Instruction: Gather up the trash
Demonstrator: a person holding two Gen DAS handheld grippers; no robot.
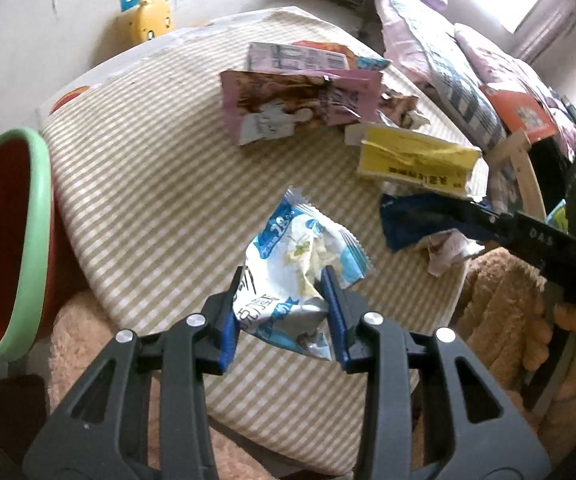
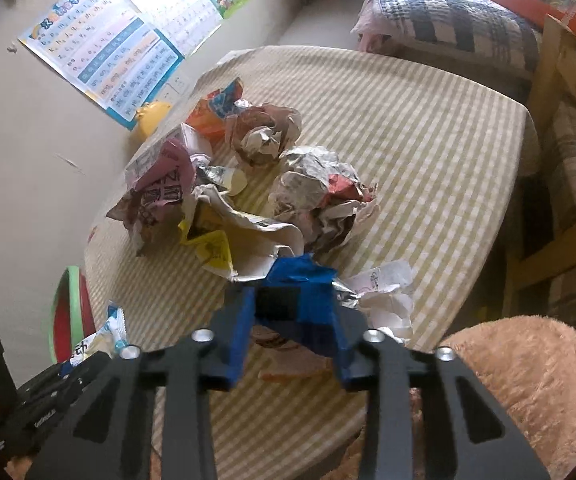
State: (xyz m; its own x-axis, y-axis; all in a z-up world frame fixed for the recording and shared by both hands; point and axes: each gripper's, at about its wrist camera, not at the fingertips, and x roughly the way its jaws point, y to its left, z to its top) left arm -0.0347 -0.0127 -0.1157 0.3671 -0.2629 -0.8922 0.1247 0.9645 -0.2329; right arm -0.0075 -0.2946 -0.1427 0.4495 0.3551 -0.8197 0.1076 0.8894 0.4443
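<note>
**Both grippers clamped on wrappers, bin off to the left**

Over the striped tablecloth, the left wrist view shows the left gripper closed on a white-and-blue snack wrapper. Its blue pads pinch the crumpled lower end, and the rest of the packet fans away from the tongs toward the middle of the table, long axis running roughly along the fingers. The red bin with a green rim stands at the left edge of this view, beside the table and well apart from the held wrapper. At the right edge the other tool reaches in, its tips at a dark blue wrapper. Further back lie a pink snack bag and a yellow carton, both untouched.

From the right wrist view, the right gripper is clamped on the dark blue wrapper, which fills the gap between the pads and bulges above them. Just beside it to the right sits crumpled white paper; beyond it are balls of crumpled paper and more torn packets. The bin appears low on the left, past the left tool and its wrapper.

Judging by this layout, the bin lies to the left of both tongs, and the left hand is the nearer one; its wrapper probably goes in first, while the right hand must cross the table's near corner.
</note>
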